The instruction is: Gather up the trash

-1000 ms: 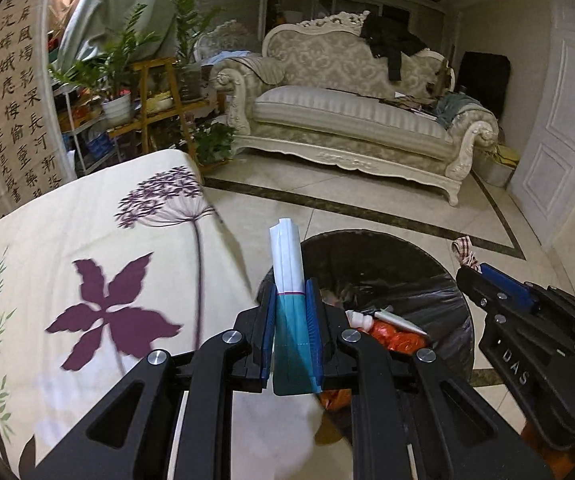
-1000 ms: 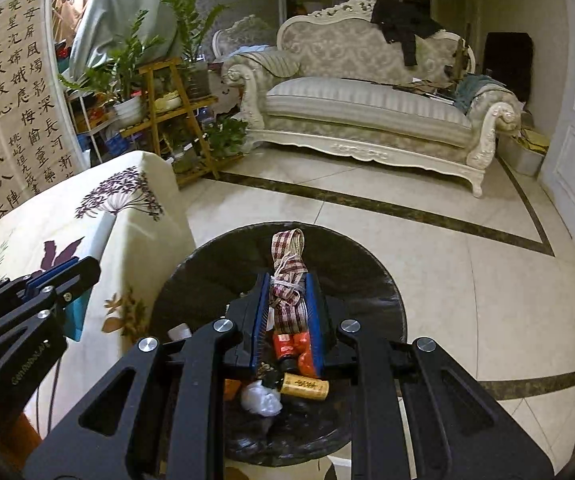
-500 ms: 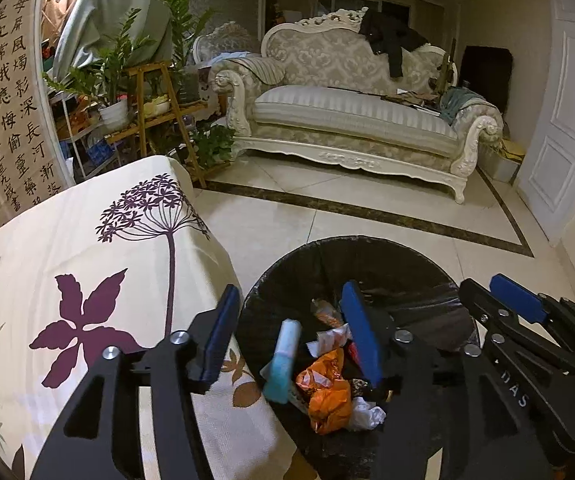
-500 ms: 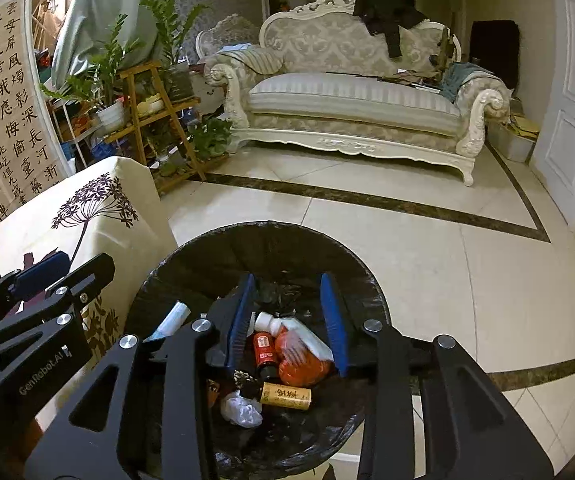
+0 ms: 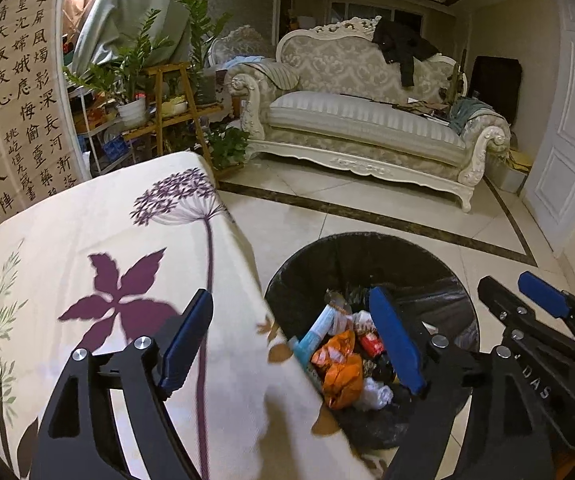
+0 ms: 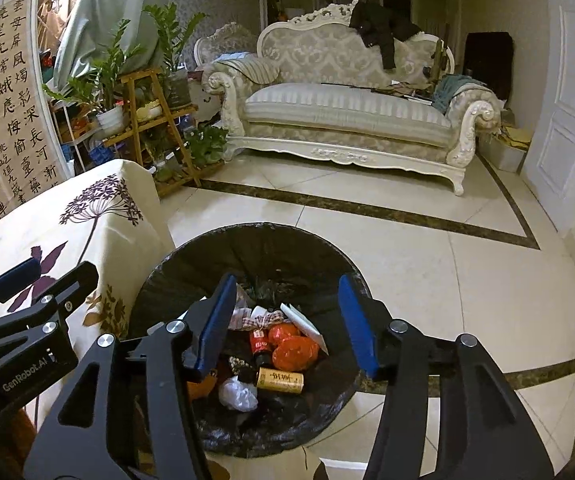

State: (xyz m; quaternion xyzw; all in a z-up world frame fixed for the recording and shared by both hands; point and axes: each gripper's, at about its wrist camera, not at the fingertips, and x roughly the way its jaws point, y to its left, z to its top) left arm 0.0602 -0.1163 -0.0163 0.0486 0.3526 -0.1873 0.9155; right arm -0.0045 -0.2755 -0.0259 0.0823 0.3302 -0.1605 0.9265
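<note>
- Left tongs (image 5: 291, 344) and right tongs (image 6: 283, 324) — both clamped a second earlier, on a blue-and-white tube and a checked scrap — are now seen opening, nothing between the pads.
- Tube (image 5: 317, 330) and scrap (image 6: 261, 318) are shown lying inside the bin (image 6: 183, 264): two pieces delivered.
- Counted: two tongs, one bin beside one desk (image 5: 87, 224).

We hold our left gripper (image 5: 291, 344) angled downward, its jaws opening wide with nothing between the blue pads. Beside it on its right, our right gripper (image 6: 285, 320) tilts down alike, jaws also opening and holding nothing.
</note>
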